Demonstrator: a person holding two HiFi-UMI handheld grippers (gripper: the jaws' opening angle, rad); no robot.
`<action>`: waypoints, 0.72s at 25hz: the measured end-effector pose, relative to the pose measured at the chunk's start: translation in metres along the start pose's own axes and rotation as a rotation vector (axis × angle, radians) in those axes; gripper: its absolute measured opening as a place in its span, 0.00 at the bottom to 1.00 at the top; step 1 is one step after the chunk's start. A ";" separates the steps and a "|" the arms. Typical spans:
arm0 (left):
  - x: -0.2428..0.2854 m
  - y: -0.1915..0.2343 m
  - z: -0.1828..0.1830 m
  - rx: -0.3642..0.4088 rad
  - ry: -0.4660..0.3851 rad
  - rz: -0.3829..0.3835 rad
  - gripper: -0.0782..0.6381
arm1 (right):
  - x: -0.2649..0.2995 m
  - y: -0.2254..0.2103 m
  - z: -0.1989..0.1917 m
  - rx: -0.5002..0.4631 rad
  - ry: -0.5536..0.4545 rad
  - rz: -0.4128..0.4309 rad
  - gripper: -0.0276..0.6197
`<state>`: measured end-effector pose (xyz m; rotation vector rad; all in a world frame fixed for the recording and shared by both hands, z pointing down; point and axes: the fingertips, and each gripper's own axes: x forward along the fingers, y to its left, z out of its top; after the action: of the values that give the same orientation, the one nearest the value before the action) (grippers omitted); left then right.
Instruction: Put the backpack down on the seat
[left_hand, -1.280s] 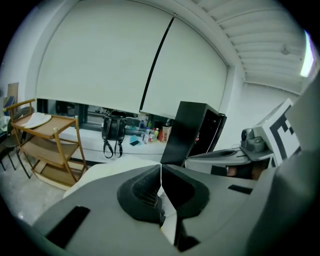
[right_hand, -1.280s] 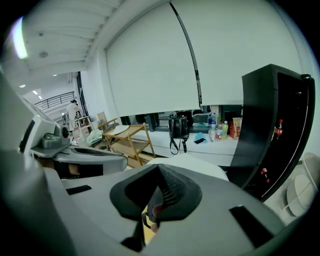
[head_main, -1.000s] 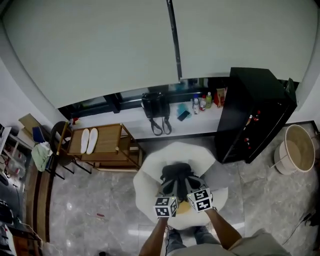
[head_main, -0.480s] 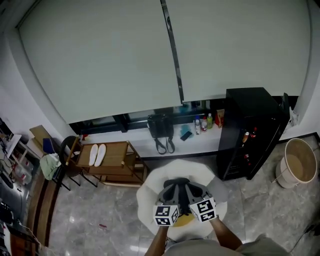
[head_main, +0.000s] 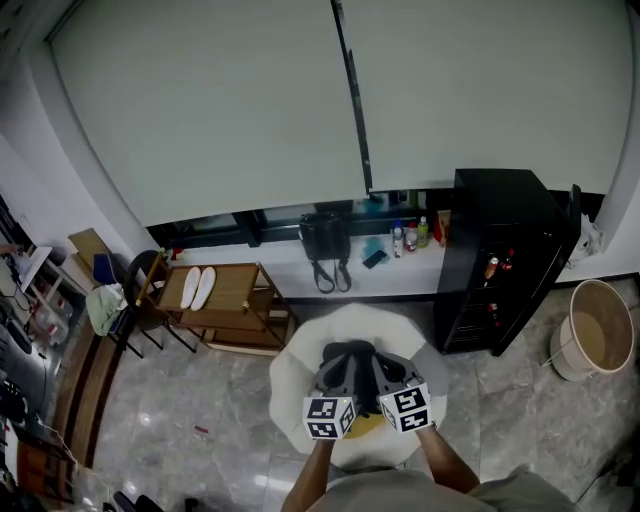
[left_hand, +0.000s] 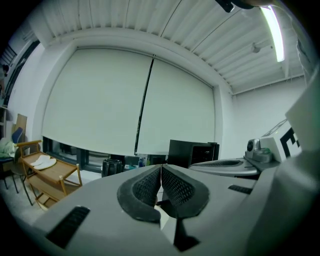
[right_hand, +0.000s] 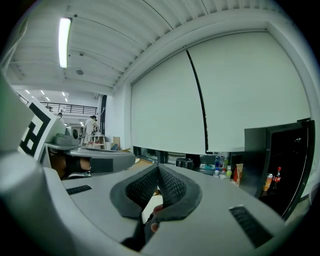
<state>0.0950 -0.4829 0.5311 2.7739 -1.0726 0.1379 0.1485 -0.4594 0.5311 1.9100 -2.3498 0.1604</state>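
Note:
A black backpack (head_main: 325, 238) stands on the window ledge (head_main: 280, 260) with its straps hanging over the edge; it also shows as a dark backpack (left_hand: 111, 167) in the left gripper view and a small backpack (right_hand: 185, 163) in the right gripper view. Below my hands is the round white seat (head_main: 300, 365). My left gripper (head_main: 340, 356) and right gripper (head_main: 368, 356) hover side by side over the seat, well short of the backpack. The left gripper (left_hand: 161, 171) is shut with nothing between its pads. The right gripper (right_hand: 158, 171) is shut and empty too.
A tall black cabinet (head_main: 505, 250) stands right of the seat, with bottles (head_main: 408, 236) on the ledge beside it. A wooden trolley (head_main: 230, 295) carrying white slippers sits left of the seat. A round tub (head_main: 590, 325) is at the far right, a chair (head_main: 140, 290) at the left.
The head view has tilted and shifted slightly. Both grippers stay shut and side by side over the seat; the backpack has not moved.

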 end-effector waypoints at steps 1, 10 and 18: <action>-0.001 -0.002 -0.001 -0.003 0.005 0.002 0.16 | -0.002 0.000 -0.001 0.003 0.003 0.003 0.09; -0.037 0.001 -0.012 -0.028 0.011 -0.009 0.16 | -0.017 0.035 -0.006 0.008 0.018 0.012 0.09; -0.118 0.014 -0.016 -0.034 -0.002 -0.043 0.16 | -0.044 0.108 -0.007 0.015 0.023 -0.016 0.09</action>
<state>-0.0017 -0.4119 0.5317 2.7650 -1.0062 0.1099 0.0516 -0.3937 0.5296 1.9225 -2.3243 0.1979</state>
